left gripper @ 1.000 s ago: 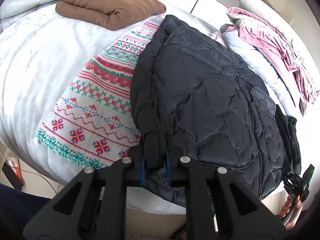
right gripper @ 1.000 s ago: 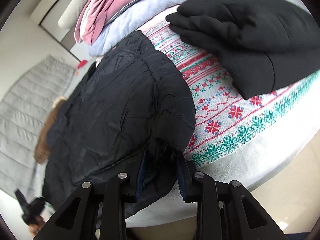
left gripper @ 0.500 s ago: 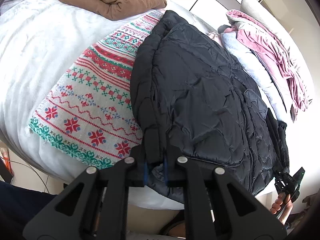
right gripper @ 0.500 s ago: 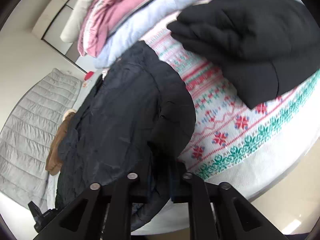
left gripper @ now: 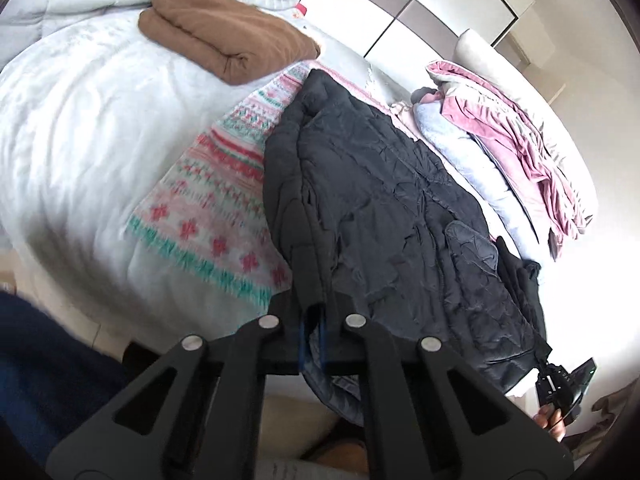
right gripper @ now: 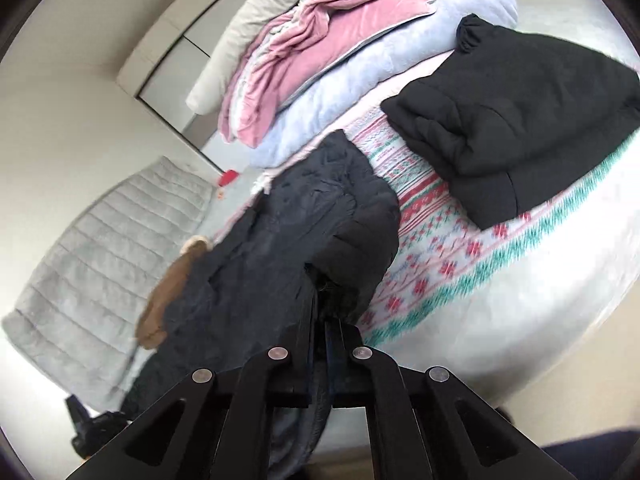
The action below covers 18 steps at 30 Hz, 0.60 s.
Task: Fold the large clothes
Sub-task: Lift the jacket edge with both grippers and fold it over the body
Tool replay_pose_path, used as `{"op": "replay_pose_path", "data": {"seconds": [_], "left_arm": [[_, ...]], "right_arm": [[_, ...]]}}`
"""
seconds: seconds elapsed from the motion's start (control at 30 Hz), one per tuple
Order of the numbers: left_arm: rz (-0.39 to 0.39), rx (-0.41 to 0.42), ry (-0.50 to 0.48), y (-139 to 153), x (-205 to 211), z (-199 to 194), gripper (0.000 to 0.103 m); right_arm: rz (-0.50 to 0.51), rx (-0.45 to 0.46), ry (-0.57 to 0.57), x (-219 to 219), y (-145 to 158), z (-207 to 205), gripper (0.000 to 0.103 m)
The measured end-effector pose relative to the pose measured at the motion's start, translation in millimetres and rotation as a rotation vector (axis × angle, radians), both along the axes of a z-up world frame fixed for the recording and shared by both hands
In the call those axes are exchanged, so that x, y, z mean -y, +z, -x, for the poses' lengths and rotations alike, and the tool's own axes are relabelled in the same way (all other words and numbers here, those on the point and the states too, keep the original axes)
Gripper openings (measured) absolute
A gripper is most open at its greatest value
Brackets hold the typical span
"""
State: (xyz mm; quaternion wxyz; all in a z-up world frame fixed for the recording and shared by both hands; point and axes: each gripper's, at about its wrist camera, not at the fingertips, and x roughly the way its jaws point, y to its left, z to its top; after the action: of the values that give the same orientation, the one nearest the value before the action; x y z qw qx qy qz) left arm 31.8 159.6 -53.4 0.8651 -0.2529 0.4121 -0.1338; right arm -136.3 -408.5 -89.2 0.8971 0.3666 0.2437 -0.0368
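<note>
Left wrist view shows the folded brown garment (left gripper: 228,46) on the white bed (left gripper: 80,128); right wrist view shows instead a folded black garment (right gripper: 516,120). The black quilted jacket (left gripper: 384,208) lies over the patterned blanket (left gripper: 216,204). My left gripper (left gripper: 313,320) and my right gripper (right gripper: 320,336) each pinch its near edge.

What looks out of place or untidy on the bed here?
The pink blanket lies crumpled and unfolded on the pale blue one, unlike the folded brown garment and black garment. The jacket hangs over the bed edge, clamped in both tongs.
</note>
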Motion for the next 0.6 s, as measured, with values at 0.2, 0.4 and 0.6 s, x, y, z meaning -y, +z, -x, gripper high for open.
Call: {"op": "replay_pose_path", "data": {"seconds": [0.2, 0.4, 0.6], "left_arm": [[0.063, 0.030, 0.007, 39, -17, 22, 0.005], [0.039, 0.053, 0.019, 48, -18, 27, 0.005], [0.159, 0.019, 0.018, 50, -37, 24, 0.005]], "right_arm": [[0.028, 0.091, -0.012, -13, 44, 38, 0.003], [0.053, 0.079, -0.004, -17, 60, 42, 0.002], [0.015, 0.106, -0.006, -19, 60, 49, 0.002]]}}
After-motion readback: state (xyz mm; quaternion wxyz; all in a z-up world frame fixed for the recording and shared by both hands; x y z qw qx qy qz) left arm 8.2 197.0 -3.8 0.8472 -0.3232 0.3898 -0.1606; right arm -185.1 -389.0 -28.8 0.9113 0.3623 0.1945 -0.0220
